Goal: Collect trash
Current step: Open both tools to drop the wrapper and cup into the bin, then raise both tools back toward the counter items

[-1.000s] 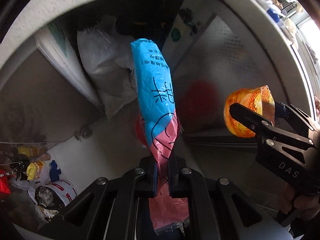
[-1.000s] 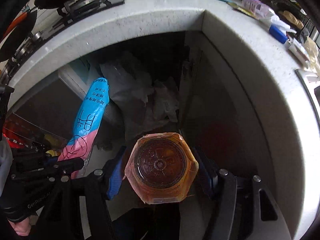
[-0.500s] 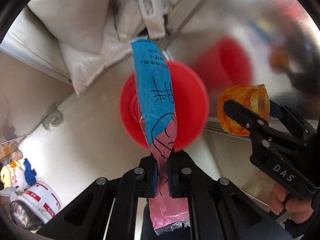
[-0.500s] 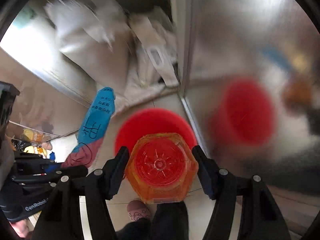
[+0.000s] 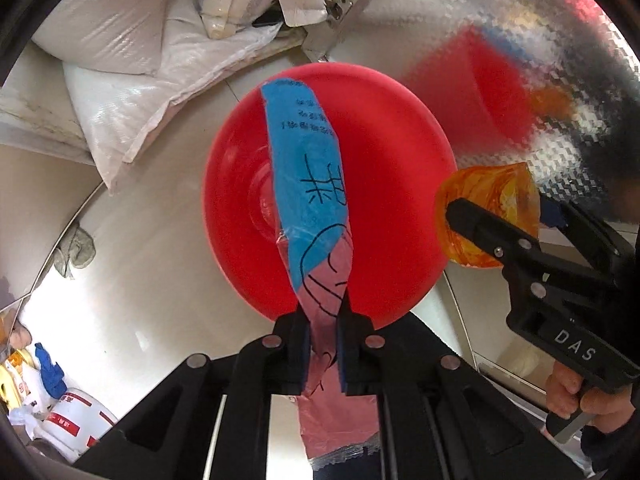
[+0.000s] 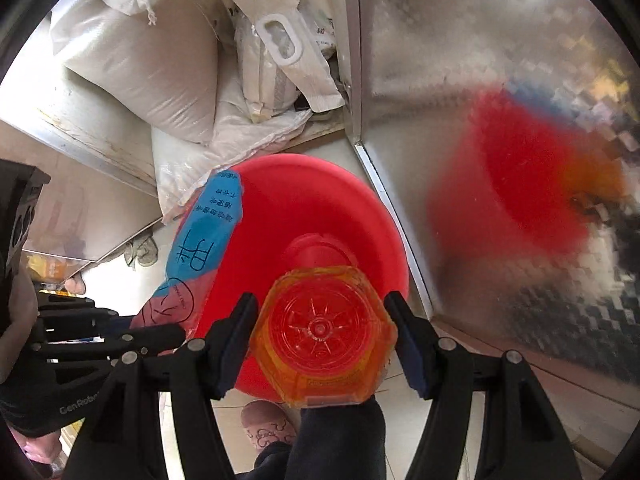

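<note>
A round red bin stands on the pale floor below both grippers, its red rim showing in the right wrist view too. My left gripper is shut on a blue and pink plastic wrapper that hangs over the bin's mouth; the same wrapper shows at the bin's left side. My right gripper is shut on an orange clear plastic bottle, bottom toward the camera, held over the bin's near edge. The bottle hangs at the bin's right rim.
White woven sacks and a white plastic bag are piled under the counter behind the bin. A shiny metal cabinet door stands at the right and mirrors the bin. Bottles and packets lie at the far left. A slippered foot stands near the bin.
Both grippers have dropped from under the countertop toward the floor. The red bin has grown large beneath the wrapper and the bottle. Both grips are unchanged.
</note>
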Demonstrator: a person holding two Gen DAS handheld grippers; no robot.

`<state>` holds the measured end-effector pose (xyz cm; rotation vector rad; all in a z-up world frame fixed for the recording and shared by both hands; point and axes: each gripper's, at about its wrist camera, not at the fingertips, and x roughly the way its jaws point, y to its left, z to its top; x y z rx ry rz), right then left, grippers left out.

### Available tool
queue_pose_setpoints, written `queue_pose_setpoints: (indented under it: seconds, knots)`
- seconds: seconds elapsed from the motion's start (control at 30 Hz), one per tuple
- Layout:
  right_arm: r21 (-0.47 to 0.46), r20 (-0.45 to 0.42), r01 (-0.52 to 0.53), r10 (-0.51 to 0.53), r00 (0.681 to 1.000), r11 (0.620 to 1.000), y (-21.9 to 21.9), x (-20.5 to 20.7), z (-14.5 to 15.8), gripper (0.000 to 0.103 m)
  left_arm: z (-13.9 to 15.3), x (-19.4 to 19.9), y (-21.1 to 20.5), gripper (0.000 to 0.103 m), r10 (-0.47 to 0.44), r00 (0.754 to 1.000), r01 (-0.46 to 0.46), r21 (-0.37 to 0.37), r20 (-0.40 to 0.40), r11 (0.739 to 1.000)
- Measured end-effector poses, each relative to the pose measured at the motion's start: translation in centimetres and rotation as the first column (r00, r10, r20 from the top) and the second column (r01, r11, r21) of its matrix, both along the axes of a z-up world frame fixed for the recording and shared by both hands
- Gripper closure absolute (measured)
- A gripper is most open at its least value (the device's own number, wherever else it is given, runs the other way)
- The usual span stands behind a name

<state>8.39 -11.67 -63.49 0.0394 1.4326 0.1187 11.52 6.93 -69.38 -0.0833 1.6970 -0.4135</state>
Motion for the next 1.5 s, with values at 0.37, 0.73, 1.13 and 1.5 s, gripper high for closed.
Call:
queue_pose_setpoints:
  seconds: [0.37, 0.73, 1.13, 1.5]
  knots:
    - [-0.014, -0.010, -0.042, 0.042, 0.999, 0.999, 0.0, -0.3, 0.3, 0.015, -0.2, 0.3, 0.0, 0.074, -0.044, 0.999, 0.043, 0.045, 0.024, 0.998]
    - [-0.077, 0.027, -0.050, 0.052, 0.998, 0.996, 1.0, -1.1, 8.9, 0.012, 10.5, -0.5, 1.5, 0.062, -0.066, 0.984, 0.049, 0.108, 0.164, 0.993]
    - [-0.107, 0.155, -0.072, 0.088, 0.984, 0.992, 3.9, -2.1, 30.4, 0.012, 33.1, -3.5, 4.8, 0.026, 0.069, 0.929, -0.111, 0.097, 0.364, 0.989]
    - [-0.168, 0.348, -0.006, 0.065, 0.935, 0.986, 4.1, -4.2, 47.7, 0.006, 50.7, -5.1, 4.8, 0.016, 0.036, 0.845, -0.081, 0.061, 0.534, 0.995]
